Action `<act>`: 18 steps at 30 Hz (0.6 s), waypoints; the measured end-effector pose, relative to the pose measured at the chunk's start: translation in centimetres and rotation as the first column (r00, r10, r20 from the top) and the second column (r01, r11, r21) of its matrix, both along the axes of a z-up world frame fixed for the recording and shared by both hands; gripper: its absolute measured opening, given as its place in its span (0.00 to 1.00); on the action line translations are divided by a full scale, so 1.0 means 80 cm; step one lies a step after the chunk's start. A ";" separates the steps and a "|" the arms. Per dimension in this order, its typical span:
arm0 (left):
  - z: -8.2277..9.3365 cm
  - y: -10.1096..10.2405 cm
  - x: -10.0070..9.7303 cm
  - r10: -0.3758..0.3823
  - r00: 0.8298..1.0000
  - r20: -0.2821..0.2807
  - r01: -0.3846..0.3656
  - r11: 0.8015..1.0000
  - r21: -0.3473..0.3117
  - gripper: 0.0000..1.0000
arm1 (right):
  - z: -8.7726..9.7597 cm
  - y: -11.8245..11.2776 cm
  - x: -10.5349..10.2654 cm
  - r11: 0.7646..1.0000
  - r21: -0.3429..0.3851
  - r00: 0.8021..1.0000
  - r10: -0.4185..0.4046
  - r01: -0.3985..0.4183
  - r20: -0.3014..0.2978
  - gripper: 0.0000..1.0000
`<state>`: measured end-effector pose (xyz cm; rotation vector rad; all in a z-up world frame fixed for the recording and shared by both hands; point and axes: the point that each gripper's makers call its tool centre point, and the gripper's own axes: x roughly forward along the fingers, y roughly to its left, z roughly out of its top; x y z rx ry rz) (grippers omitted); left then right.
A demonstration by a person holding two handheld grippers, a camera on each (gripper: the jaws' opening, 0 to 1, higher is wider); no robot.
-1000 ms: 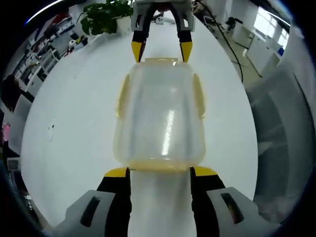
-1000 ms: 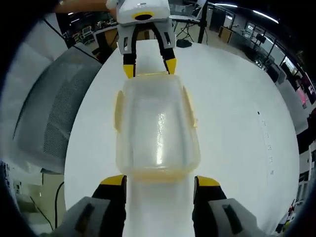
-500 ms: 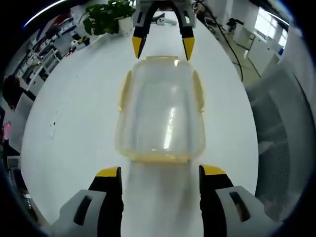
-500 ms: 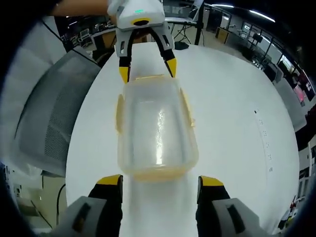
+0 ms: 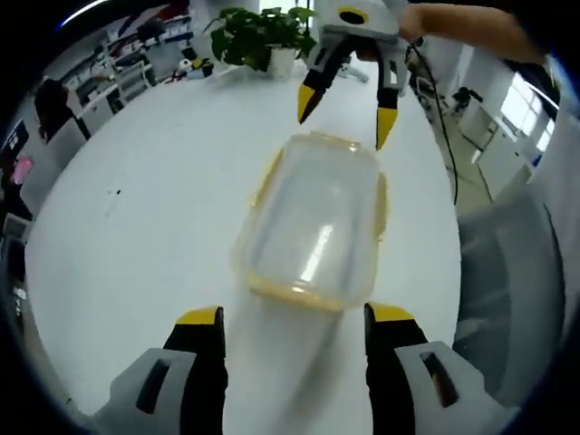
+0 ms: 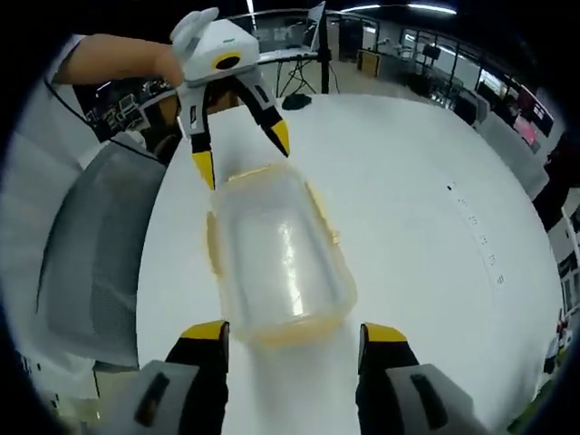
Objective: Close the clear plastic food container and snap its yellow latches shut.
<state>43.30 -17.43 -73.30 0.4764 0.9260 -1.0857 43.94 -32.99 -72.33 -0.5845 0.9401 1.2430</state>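
A clear plastic food container [image 5: 313, 227] with its lid on lies on the white table [image 5: 136, 236]. Yellow latches run along its sides and ends [image 5: 304, 294]. My left gripper [image 5: 294, 317] is open at the container's near end, its yellow-tipped jaws spread wider than the box and touching nothing. Beyond the far end hovers my right gripper [image 5: 344, 122], held by a hand, open and clear of the rim. From the right gripper view the container [image 6: 276, 258] lies between the open right gripper [image 6: 294, 333] below and the open left gripper [image 6: 243, 161] above.
A grey mesh chair [image 5: 507, 272] stands beside the table's edge, also in the right gripper view as the chair [image 6: 91, 263]. A potted plant [image 5: 267, 32] and a black cable [image 5: 444, 136] sit at the far end. Office desks lie beyond.
Both grippers have drawn back from the container's ends and spread slightly wider. Both views have risen and rolled, so the container now looks slanted. The container itself seems unmoved.
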 end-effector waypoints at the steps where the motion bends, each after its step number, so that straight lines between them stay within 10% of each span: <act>1: 0.002 0.000 -0.001 0.026 0.999 -0.019 -0.026 1.000 -0.012 0.59 | 0.001 0.002 0.001 1.000 0.011 1.000 -0.025 0.025 -0.008 0.54; 7: 0.012 -0.006 -0.004 0.198 0.974 -0.113 -0.210 0.972 -0.101 0.59 | 0.008 0.009 0.008 0.973 0.067 0.975 -0.217 0.219 -0.045 0.50; 11: 0.017 -0.011 -0.004 0.335 0.919 -0.206 -0.369 0.915 -0.160 0.59 | 0.018 0.015 0.013 0.919 0.125 0.926 -0.362 0.374 -0.105 0.49; 18: 0.008 -0.010 -0.009 0.417 0.869 -0.265 -0.462 0.876 -0.136 0.56 | 0.006 0.002 0.012 0.859 0.079 0.857 -0.489 0.505 -0.164 0.44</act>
